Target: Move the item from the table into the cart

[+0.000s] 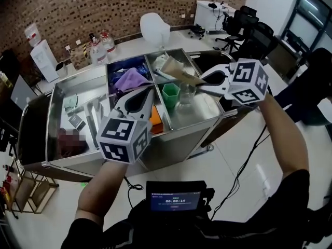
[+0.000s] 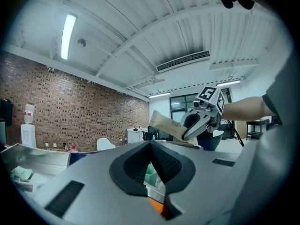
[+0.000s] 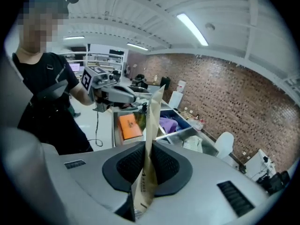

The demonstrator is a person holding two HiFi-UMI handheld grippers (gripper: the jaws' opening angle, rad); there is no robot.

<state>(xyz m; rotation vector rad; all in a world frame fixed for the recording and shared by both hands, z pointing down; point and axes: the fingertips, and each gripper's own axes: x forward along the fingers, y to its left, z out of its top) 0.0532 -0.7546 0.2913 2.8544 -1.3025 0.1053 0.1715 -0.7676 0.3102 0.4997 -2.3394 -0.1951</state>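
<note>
My right gripper [image 1: 206, 82] is shut on a flat brown paper pouch [image 1: 179, 69] and holds it over the right half of the steel cart [image 1: 161, 134]. In the right gripper view the pouch [image 3: 151, 125] stands edge-on between the black pads [image 3: 168, 165]. The left gripper [image 1: 149, 93] is shut with nothing in it, level above the cart's middle. From the left gripper view, its closed jaws [image 2: 151, 145] face the right gripper [image 2: 199, 121] and the pouch [image 2: 164, 124]. In the cart lie a purple cloth [image 1: 130, 79], a green cup [image 1: 170, 94], a glass [image 1: 187, 95] and an orange box [image 3: 129, 125].
A white chair [image 1: 154, 27] and two bottles [image 1: 101, 45] stand behind the cart by the brick wall. A water dispenser [image 1: 44, 58] is at the back left and black office chairs [image 1: 244, 25] at the back right. A wire rack [image 1: 26, 191] sits at the left edge.
</note>
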